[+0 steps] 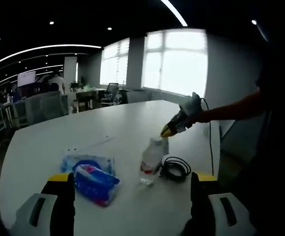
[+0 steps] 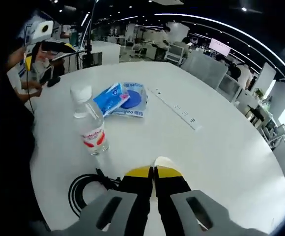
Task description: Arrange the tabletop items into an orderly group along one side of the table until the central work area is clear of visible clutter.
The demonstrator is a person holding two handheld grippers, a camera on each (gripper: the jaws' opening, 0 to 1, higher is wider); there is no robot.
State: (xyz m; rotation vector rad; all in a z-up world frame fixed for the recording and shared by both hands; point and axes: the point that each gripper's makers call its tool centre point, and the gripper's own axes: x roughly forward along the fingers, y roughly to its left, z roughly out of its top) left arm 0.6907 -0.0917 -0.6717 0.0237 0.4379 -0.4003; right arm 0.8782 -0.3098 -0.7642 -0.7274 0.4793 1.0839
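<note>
A clear water bottle with a red label stands upright on the white table. A black coiled cable lies beside it. A blue wipes packet rests partly on a flat blue pouch. My left gripper is wide open, low over the table just short of the packet; it also shows as the left gripper at the far edge. My right gripper is shut on a small white piece, hovering beside the bottle's cap.
A white power strip lies across the table's middle. The table edge runs close behind the cable. A person's arm reaches in from the right. Office desks and chairs stand beyond the far side.
</note>
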